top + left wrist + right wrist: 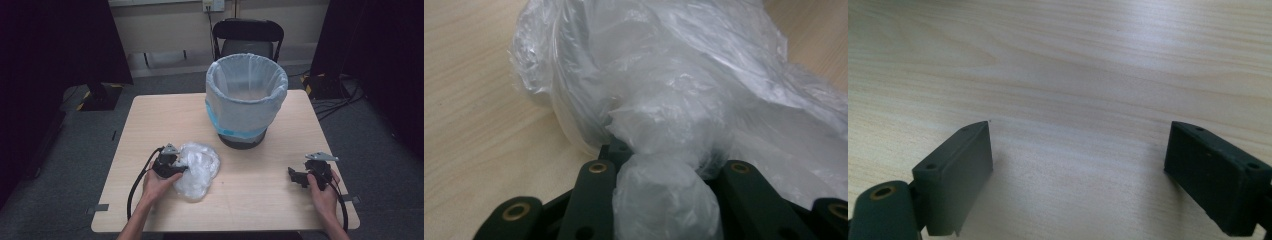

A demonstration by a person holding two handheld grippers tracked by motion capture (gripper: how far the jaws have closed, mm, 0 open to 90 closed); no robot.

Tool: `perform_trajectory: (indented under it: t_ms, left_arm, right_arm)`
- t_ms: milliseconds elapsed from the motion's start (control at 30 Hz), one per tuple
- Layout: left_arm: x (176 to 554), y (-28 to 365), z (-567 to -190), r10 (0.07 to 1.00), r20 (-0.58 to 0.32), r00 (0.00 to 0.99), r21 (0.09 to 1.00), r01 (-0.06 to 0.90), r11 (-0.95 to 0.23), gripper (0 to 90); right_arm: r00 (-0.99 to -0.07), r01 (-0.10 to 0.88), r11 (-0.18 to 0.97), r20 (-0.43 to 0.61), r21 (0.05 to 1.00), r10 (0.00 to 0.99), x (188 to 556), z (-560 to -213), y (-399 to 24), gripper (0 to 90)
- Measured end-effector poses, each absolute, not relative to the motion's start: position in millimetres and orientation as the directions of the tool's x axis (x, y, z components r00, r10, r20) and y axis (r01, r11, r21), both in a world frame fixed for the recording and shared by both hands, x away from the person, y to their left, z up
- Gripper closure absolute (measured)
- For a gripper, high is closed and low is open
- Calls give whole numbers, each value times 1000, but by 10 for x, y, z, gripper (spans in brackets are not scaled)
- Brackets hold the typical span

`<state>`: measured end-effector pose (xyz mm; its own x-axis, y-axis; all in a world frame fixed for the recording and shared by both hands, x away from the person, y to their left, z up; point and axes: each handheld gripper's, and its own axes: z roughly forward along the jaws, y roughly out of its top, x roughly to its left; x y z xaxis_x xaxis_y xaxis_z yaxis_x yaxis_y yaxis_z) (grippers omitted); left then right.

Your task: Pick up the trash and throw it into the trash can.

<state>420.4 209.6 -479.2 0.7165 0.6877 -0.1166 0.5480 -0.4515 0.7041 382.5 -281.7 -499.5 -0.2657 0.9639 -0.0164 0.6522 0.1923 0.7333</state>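
Clamping the left claw (pixel 176 169) on the crumpled plastic bag (pixel 197 167), lying on the desk (pixel 260 190) near the lined bin (pixel 246 97); grab done, lift and drop left. Right claw (pixel 1078 165) apart, idle.

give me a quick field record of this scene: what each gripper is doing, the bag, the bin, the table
left gripper: shut on the crumpled plastic bag, a bunch of film pinched between its jaws
right gripper: open, nothing between the jaws, over bare wood
crumpled plastic bag: clear, lying on the table in front of the bin
bin: upright at the table's far middle, lined with a pale bag
table: light wood
chair: black, behind the bin
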Motion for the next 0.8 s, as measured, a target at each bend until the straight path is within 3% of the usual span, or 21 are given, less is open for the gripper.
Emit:
perform_trajectory:
  t_ms: [300,800]
  left_arm:
    - [4132,2332,-4475,704,-166,690,808,504,-304,728]
    - [4139,2338,-3873,683,-150,715,890,399,-221,728]
  right_arm:
    - [-266,652,192,-16,733,964,3826,-4995,-2817,110]
    - [-266,652,192,-17,733,964,3825,-4995,-2817,110]
